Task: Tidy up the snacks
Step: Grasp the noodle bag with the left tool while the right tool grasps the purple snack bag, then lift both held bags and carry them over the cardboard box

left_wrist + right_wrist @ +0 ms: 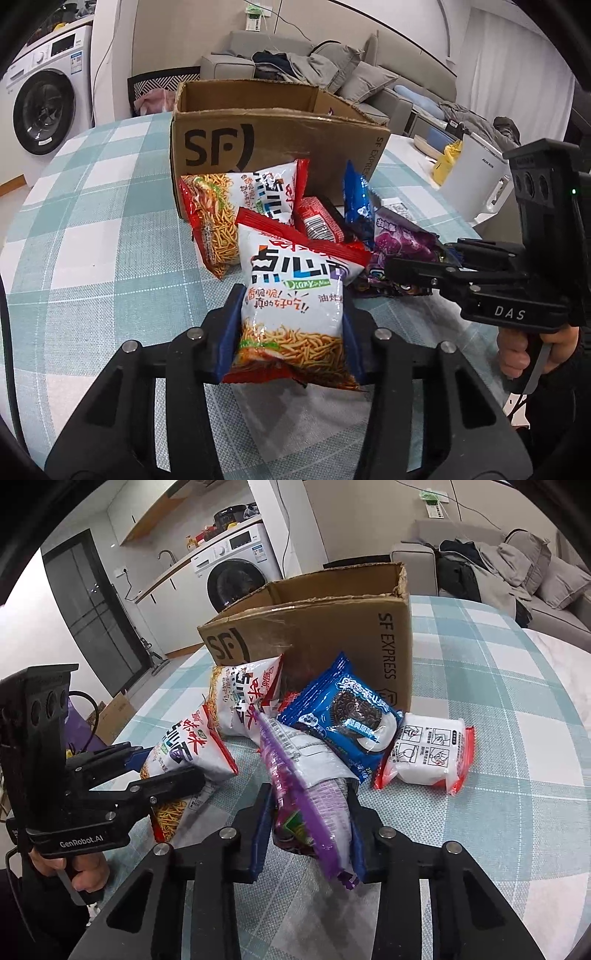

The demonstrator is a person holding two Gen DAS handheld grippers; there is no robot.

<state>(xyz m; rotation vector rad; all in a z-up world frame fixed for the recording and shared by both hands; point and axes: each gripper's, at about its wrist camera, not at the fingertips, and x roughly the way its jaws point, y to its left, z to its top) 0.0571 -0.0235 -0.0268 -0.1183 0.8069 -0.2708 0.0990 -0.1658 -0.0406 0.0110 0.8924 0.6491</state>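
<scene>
My left gripper (291, 321) is shut on a white and red noodle-snack bag (291, 291), its blue pads pressing both sides. A second bag of the same kind (229, 206) leans on the open SF cardboard box (258, 144) behind it. My right gripper (308, 812) is shut on a purple snack packet (306, 794), squeezed edge-on between the pads. In the right wrist view a blue cookie packet (351, 716) leans against the box (332, 627), and a small white and red packet (424, 753) lies to its right. The left gripper (177, 775) shows there at the left, closed on its noodle bag (188, 749).
The checked tablecloth (92, 221) covers the table. A small red packet (317, 221) lies in the pile. A white appliance (476, 184) stands at the table's right edge. A washing machine (40, 107) and a grey sofa (332, 62) stand beyond the table. A hand (517, 350) holds the right gripper.
</scene>
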